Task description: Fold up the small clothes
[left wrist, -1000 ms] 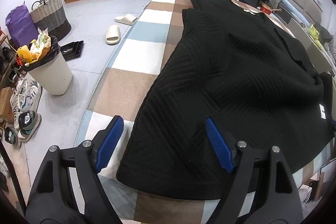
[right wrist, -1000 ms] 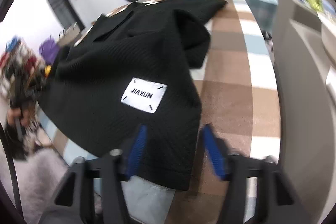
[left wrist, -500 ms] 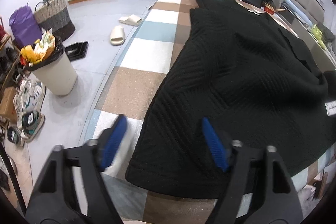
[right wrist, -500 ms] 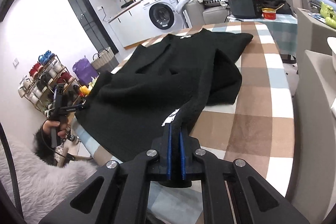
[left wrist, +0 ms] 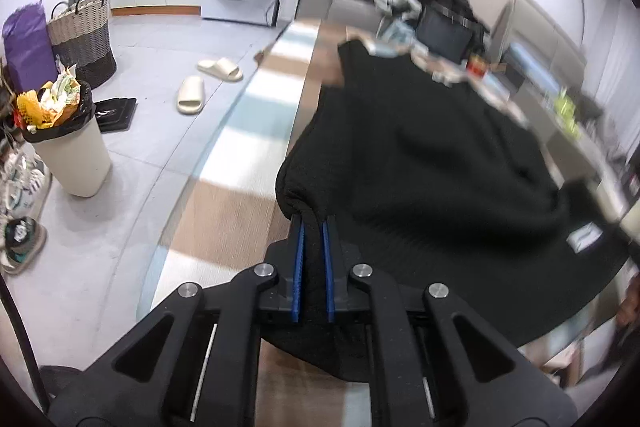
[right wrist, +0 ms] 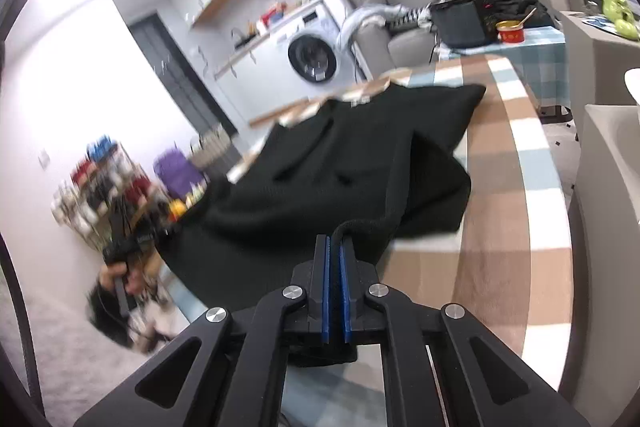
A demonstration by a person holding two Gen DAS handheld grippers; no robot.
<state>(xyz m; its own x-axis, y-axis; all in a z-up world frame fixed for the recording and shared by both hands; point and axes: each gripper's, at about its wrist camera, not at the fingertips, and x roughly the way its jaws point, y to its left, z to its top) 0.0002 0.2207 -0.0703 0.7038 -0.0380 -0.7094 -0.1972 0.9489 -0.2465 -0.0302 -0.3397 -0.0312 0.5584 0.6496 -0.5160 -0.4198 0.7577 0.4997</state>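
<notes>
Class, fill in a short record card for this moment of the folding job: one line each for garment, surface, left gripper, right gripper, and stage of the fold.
garment: black knit top, hem end lifted
surface: checked tablecloth
left gripper: shut on one hem corner
right gripper: shut on the other hem corner
stage: hem raised, not yet folded over

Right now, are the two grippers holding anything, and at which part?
Both hold the black sweater: the left gripper pinches its bottom hem at one corner, the right gripper at the other.
</notes>
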